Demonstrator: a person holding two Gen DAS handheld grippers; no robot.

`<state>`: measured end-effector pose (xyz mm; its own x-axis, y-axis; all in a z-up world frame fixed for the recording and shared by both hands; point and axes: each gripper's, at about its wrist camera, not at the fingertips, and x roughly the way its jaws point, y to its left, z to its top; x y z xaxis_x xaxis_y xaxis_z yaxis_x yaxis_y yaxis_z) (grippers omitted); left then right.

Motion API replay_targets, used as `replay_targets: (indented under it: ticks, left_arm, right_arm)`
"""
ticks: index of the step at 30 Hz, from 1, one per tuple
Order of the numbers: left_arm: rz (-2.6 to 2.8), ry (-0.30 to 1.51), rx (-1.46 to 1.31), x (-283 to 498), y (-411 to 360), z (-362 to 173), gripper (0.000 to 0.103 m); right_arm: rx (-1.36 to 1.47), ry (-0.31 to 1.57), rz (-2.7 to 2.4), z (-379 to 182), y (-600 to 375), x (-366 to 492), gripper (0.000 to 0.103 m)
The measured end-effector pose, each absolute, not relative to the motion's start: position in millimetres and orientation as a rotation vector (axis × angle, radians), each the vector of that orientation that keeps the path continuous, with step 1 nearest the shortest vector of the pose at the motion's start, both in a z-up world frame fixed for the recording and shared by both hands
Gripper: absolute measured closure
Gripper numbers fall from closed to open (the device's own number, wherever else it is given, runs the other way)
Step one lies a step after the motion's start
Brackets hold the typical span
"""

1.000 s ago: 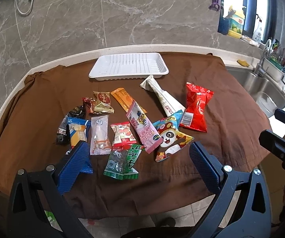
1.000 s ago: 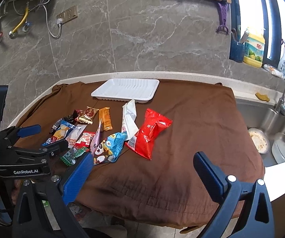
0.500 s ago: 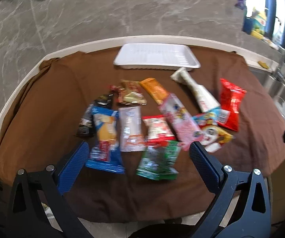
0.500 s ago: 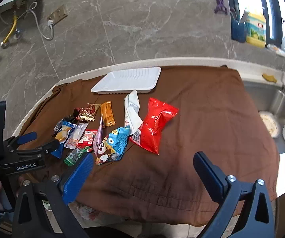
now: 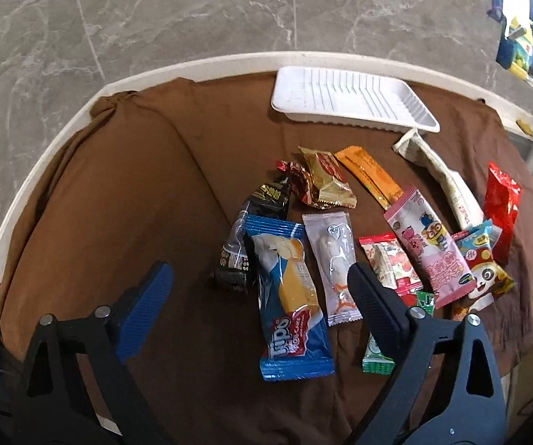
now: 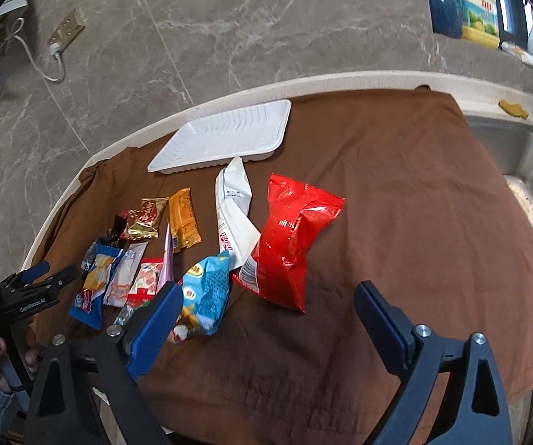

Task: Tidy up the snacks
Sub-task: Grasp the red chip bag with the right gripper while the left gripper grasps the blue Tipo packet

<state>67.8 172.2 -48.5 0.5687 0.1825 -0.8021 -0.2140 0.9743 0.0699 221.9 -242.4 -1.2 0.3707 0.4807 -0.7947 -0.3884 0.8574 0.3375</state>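
Several snack packets lie on a brown cloth (image 5: 125, 193). A blue Tipo cake pack (image 5: 288, 296) lies between the fingers of my open left gripper (image 5: 262, 289), which hovers just above it. Beside it lie a clear white packet (image 5: 335, 267), a black packet (image 5: 255, 222) and a pink packet (image 5: 429, 252). An empty white tray (image 5: 348, 100) sits at the back, also in the right wrist view (image 6: 225, 133). My right gripper (image 6: 274, 319) is open and empty above the cloth, just short of the red chip bag (image 6: 292, 244) and a blue panda bag (image 6: 203, 293).
A steel sink (image 6: 526, 170) with dishes lies right of the cloth. Bottles stand on the window sill (image 6: 477, 18). A marble wall rises behind the counter. My left gripper (image 6: 29, 289) shows at the left edge in the right wrist view.
My left gripper has moved forward, left and down toward the blue Tipo pack. My right gripper has moved forward and lower toward the red bag. Both stayed open.
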Motion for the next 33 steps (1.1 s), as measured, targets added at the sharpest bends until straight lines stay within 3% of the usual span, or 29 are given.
replay_targets:
  ticks: [4,13,20,22,24,26,32,33]
  left_arm:
    - [0.177,1.013,-0.04,80.4,173.7,-63.3,0.034]
    - [0.17,1.102,-0.012,96.9,172.0,-91.3,0.039]
    - [0.177,1.122,0.022,104.4,172.6,-99.6,0.044]
    - [0.18,1.117,0.032,104.6,173.1,-99.2,0.054]
    - [0.173,1.115,0.032,105.2,174.2,-98.7,0.056]
    - [0.163,1.113,0.023,104.3,176.1,-97.4,0.06]
    - [0.075,1.102,-0.054,102.7,180.6,-88.7,0.082]
    - [0.06,1.099,-0.082,102.4,182.2,-87.5,0.089]
  right_arm:
    - [0.104,1.079,0.546,-10.8,-232.4,233.6,0.011]
    - [0.104,1.149,0.511,-35.3,-216.3,259.6,0.019]
    - [0.176,1.234,0.481,-58.2,-218.8,277.9,0.039]
    - [0.203,1.256,0.48,-62.5,-221.9,280.3,0.048]
    - [0.236,1.257,0.489,-63.0,-225.3,281.0,0.054]
    - [0.245,1.255,0.492,-62.3,-227.0,280.8,0.057]
    - [0.29,1.255,0.514,-60.5,-233.1,281.6,0.067]
    - [0.299,1.255,0.521,-59.9,-234.6,281.7,0.067]
